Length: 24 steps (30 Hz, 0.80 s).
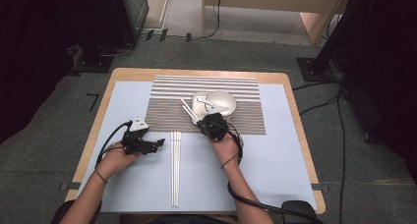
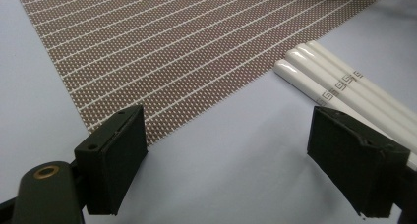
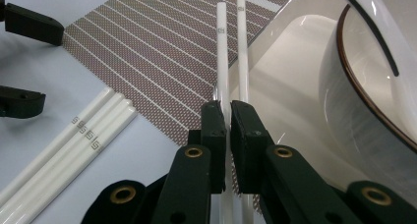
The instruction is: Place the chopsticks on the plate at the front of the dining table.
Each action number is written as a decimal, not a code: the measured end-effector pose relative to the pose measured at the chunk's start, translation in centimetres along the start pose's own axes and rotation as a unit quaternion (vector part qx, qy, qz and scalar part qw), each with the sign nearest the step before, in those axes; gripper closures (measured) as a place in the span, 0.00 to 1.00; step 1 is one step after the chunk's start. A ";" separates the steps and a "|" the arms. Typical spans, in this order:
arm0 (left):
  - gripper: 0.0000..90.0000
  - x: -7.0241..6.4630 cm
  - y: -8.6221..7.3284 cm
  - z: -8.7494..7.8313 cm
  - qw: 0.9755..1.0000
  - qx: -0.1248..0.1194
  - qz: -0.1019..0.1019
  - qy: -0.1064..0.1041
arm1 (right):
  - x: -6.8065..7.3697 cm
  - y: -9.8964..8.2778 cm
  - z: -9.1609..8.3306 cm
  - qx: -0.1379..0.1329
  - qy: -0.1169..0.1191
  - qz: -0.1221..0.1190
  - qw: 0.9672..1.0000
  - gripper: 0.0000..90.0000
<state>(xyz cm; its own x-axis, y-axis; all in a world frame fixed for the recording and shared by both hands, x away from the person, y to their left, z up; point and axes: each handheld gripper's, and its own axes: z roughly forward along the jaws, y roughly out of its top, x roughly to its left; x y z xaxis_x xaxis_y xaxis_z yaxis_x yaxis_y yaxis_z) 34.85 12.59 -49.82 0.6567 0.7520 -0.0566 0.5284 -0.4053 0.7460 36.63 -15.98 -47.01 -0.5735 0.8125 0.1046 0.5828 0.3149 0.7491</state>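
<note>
right gripper (image 3: 227, 117) clamps pair of white chopsticks (image 3: 230, 47) at rim of white tray (image 3: 295, 52), tips over striped placemat (image 3: 162, 42). left gripper (image 2: 246, 150) wide, empty, near placemat's front edge. risk: thin sticks pivot or slip from narrow pinch, knocking bowl (image 1: 221, 101).

White chopsticks (image 3: 231, 52) (seemingly a pair) slant over the tray rim (image 3: 275, 22).

Five white chopsticks (three loose (image 1: 175, 170), two held (image 1: 189, 111)), one striped placemat (image 1: 167, 111), one white tray (image 1: 199, 105), one bowl (image 1: 221, 101).
</note>
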 end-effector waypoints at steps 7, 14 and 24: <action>0.16 0.0 0.0 0.0 1.000 0.000 0.000 0.000 | 0.0 0.4 0.5 0.004 -0.005 -0.002 1.000 0.95; 0.16 0.0 0.0 0.0 1.000 0.000 0.000 0.000 | -0.1 0.7 1.0 0.006 -0.007 -0.002 1.000 0.95; 0.16 0.0 0.0 0.0 1.000 0.000 0.000 0.000 | -0.1 1.1 1.6 0.008 -0.010 -0.007 1.000 0.95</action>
<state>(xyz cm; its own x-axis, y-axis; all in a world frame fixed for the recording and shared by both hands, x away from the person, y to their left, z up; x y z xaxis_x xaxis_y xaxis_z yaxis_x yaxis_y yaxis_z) 34.86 12.62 -49.81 0.6574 0.7514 -0.0568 0.5285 -0.4060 0.7456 38.23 -14.90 -47.29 -0.5694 0.8180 0.0811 0.5841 0.3333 0.7401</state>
